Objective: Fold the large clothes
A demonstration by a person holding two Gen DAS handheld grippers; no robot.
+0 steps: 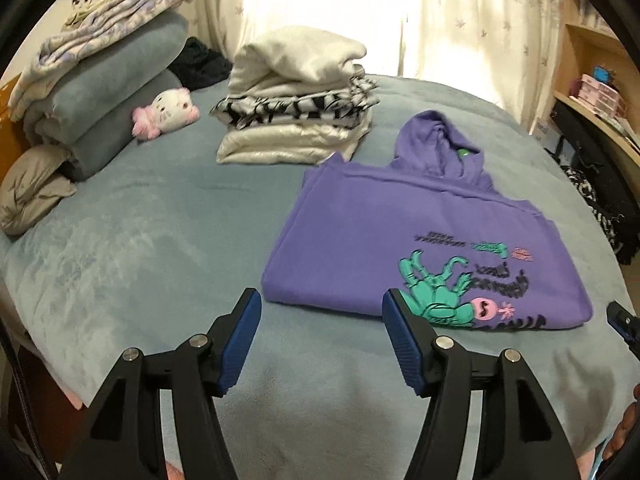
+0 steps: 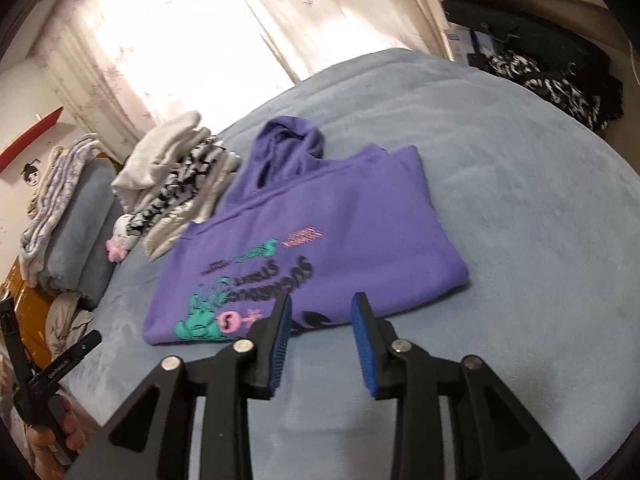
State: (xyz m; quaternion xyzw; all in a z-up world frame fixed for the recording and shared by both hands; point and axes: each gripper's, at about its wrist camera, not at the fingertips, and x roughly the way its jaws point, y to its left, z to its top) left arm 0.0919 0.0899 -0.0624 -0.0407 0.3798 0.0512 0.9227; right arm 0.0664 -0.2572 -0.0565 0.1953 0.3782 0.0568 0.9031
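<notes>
Showing unreadable lettering, purple hoodie (image 1: 420, 236)

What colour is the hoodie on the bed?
The hoodie is purple, with a teal and pink cartoon print. It shows best in the left wrist view.

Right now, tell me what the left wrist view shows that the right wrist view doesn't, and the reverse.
Only the left wrist view shows the left gripper from behind, jaws open with nothing between them, and the soft toy's whole face. Only the right wrist view shows the right gripper from behind, jaws open and empty, plus a hand holding the other tool at the left edge. Both show the folded purple hoodie lying on the blue bed cover, the stack of folded clothes, and the curtain.
</notes>
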